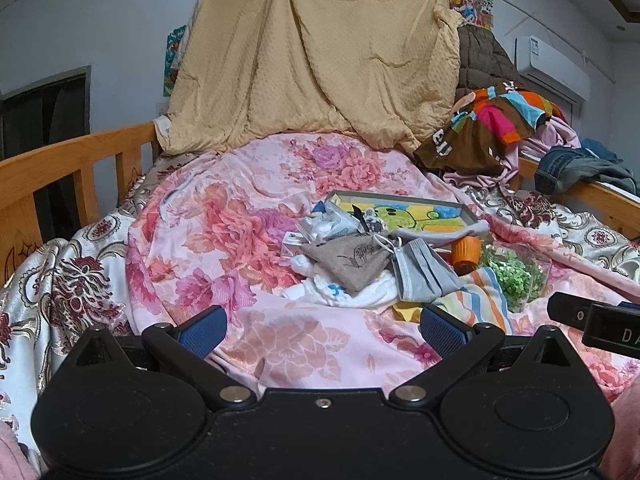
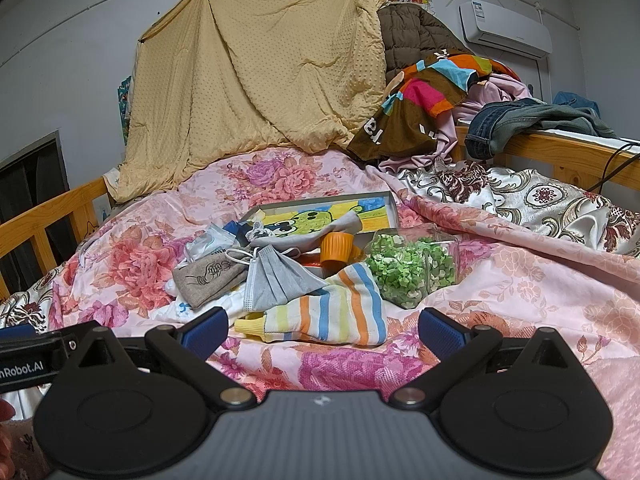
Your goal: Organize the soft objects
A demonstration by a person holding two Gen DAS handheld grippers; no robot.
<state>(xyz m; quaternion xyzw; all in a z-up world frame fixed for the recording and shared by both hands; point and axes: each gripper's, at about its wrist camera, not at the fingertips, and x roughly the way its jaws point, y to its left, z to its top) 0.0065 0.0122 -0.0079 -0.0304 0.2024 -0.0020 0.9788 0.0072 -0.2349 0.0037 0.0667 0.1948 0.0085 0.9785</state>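
Pink floral bedspread (image 2: pixel 500 288), messy pile mid-bed. Striped sock (image 2: pixel 332 312) just ahead of right gripper (image 2: pixel 323 330), jaws wide, empty. Left gripper (image 1: pixel 323 330) wide too, short of white cloth (image 1: pixel 344 294). Grey mask (image 2: pixel 280 280) overlapping sock; tan pouch (image 2: pixel 208 280), orange cup (image 2: pixel 337 252), bag of green bits (image 2: pixel 412 268), picture tray (image 2: pixel 376 216) behind.

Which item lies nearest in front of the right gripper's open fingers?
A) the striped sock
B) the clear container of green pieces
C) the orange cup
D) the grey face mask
A: in the right wrist view the striped sock lies on the floral bedcover just ahead of the open right gripper, closer than the other items.
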